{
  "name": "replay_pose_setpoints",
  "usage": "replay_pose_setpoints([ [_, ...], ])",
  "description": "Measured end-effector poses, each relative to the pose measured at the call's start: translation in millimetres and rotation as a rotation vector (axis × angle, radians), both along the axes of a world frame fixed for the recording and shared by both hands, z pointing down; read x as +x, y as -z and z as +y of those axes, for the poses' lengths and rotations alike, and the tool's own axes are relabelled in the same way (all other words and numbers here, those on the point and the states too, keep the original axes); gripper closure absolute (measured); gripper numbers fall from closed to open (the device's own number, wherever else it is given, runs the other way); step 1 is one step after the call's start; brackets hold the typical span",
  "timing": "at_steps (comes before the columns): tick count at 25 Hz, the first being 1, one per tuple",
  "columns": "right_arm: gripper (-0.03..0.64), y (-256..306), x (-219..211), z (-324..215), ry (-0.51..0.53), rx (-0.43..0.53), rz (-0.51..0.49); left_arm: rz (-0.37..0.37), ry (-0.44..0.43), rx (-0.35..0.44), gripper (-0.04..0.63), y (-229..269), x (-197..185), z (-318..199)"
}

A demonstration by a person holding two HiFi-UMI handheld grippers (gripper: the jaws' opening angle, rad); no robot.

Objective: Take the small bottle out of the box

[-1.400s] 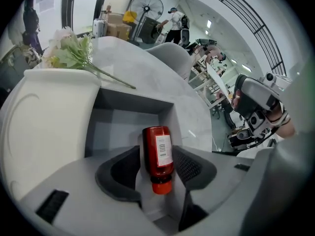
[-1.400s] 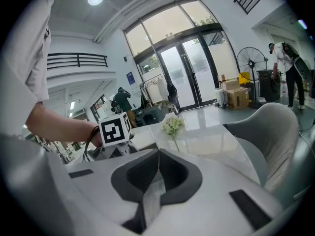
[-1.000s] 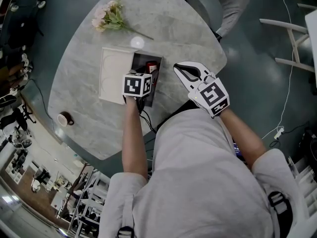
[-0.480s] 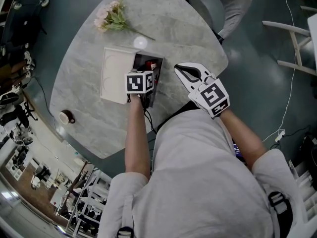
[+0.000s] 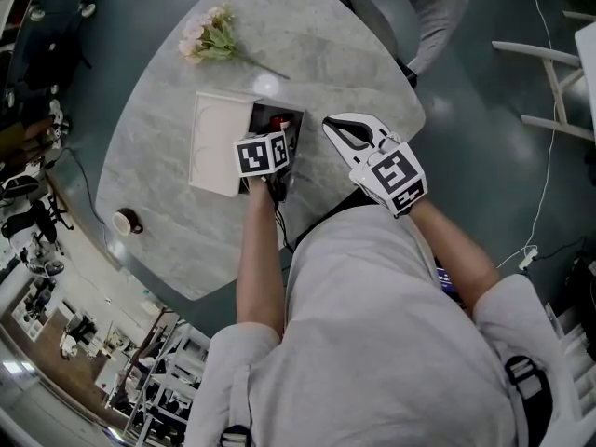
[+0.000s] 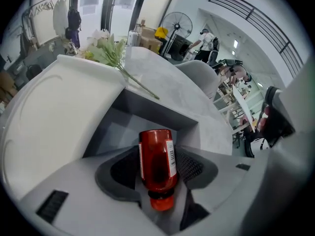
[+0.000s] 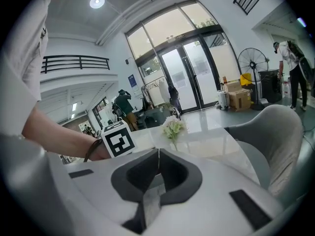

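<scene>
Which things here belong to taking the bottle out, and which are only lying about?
For the job: small red bottle, open box, its white lid.
Lying about: flowers, cup.

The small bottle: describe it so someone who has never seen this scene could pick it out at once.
On the grey marble table, find the open box with its white lid folded out beside it. The small bottle lies in the box's dark compartment. It is the only red thing there, with a red cap and a white barcode label.
</scene>
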State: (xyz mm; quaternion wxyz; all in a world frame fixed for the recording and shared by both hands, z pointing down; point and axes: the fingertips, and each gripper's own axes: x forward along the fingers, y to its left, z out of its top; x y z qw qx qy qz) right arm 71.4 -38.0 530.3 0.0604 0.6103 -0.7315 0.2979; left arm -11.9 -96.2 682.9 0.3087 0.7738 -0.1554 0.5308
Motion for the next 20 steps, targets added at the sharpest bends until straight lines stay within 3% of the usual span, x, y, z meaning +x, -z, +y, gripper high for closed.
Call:
replay_pose_setpoints([
  [6, 0.591, 4, -5, -6, 0.025, -0.001, 0.011, 0.026, 0.021, 0.050, 0.361, 10, -6, 0],
  [20, 0.591, -3, -51, -22, 0.119, -0.005, 0.058, 0.238, 0.199, 0.210, 0.370, 61, -40, -12],
])
